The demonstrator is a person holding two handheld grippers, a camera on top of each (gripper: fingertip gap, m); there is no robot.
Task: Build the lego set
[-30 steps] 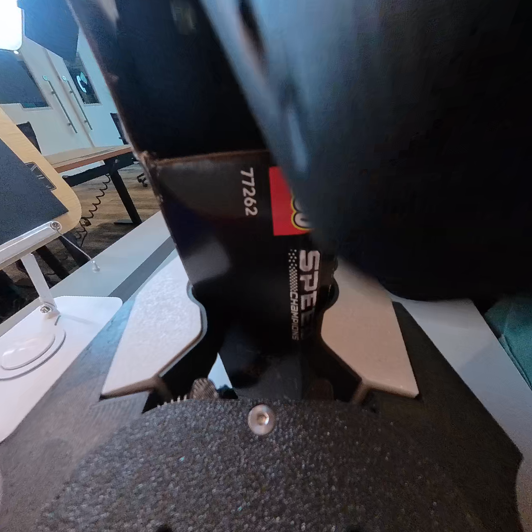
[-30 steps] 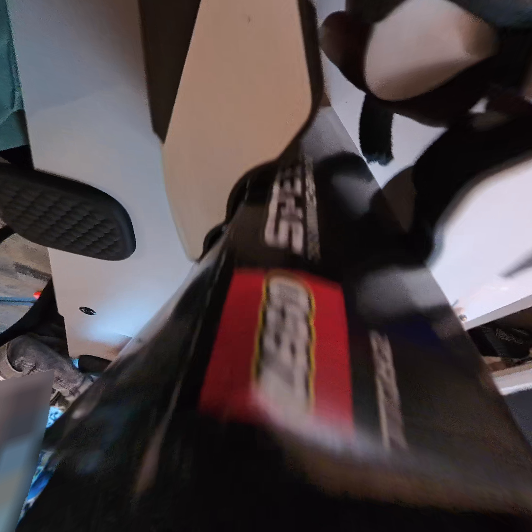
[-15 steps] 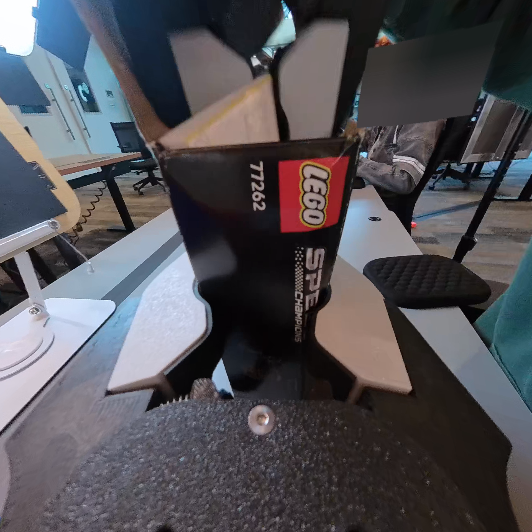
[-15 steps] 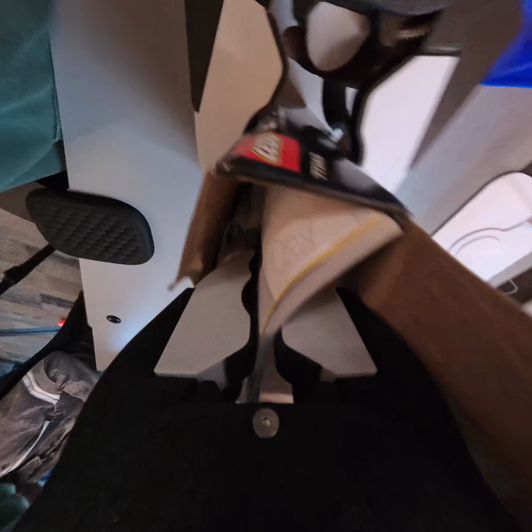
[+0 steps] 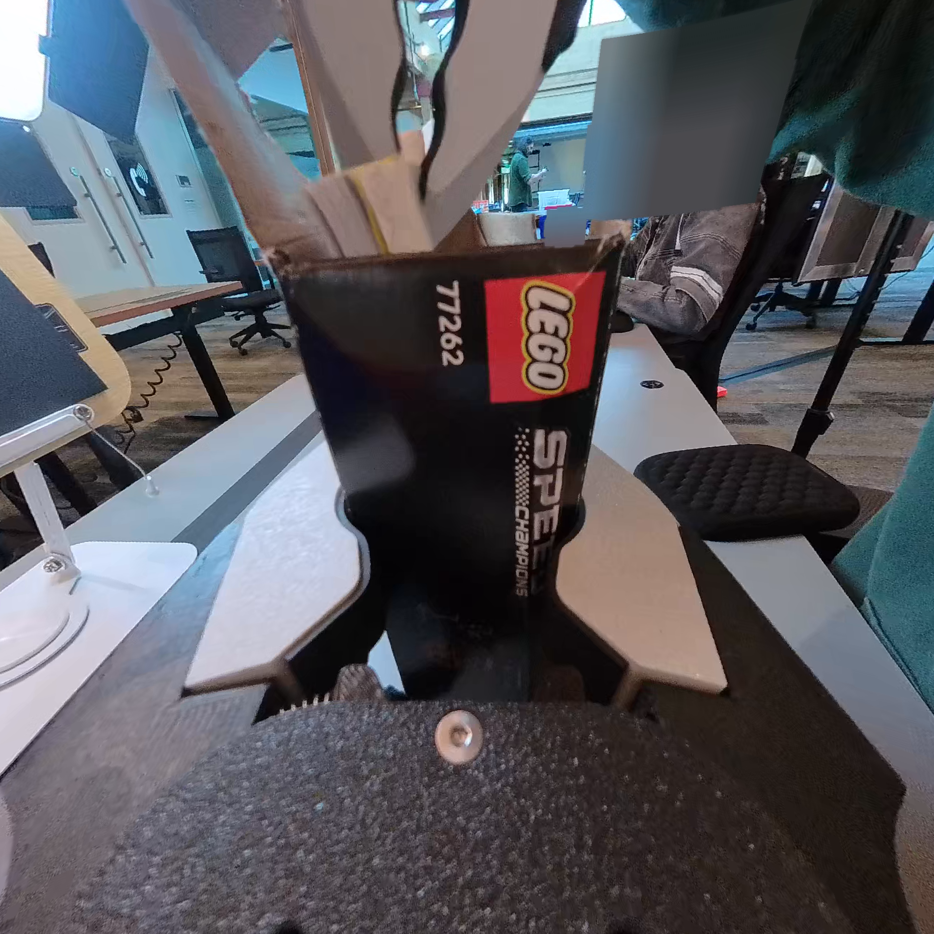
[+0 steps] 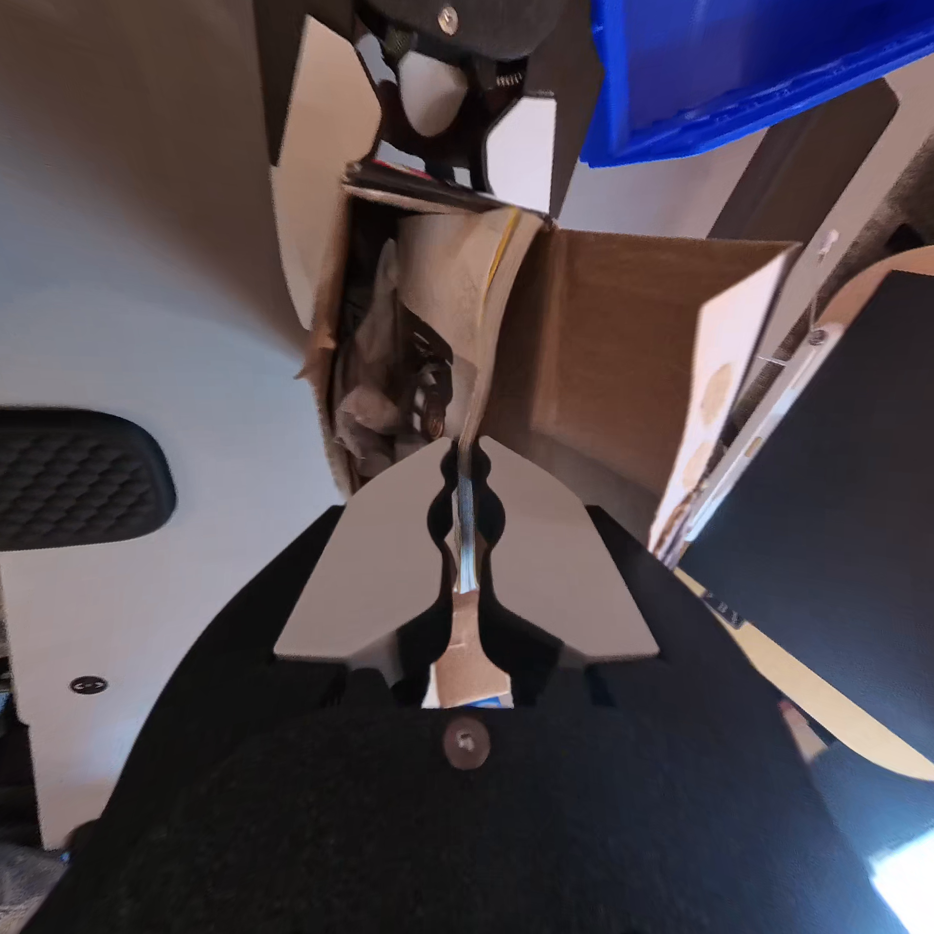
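Observation:
My left gripper (image 5: 462, 505) is shut on the black lego box (image 5: 404, 379) and holds it upright above the white table (image 5: 657, 404), its open end up. My right gripper (image 5: 419, 126) reaches in from above and is shut on a flat pale paper packet (image 5: 364, 212) with a yellow line, which sticks partly out of the box. In the right wrist view the right gripper (image 6: 465, 445) pinches the packet's edge (image 6: 455, 283) beside the brown open flap (image 6: 606, 328). More crumpled bags (image 6: 369, 404) lie inside. The left gripper (image 6: 434, 172) shows beyond the box.
A blue bin (image 6: 733, 65) sits past the box. A white stand base (image 5: 76, 606) with a black tablet (image 6: 834, 455) is on the left of the table. A black chair armrest (image 5: 748, 490) lies by the table's right edge. A seated person (image 5: 682, 283) is behind. My hands' fingertips stand some 6 centimetres from each other.
My right gripper went into the box's open end, closed on the paper packet and has lifted it upward, partly out. The left gripper has kept the box still.

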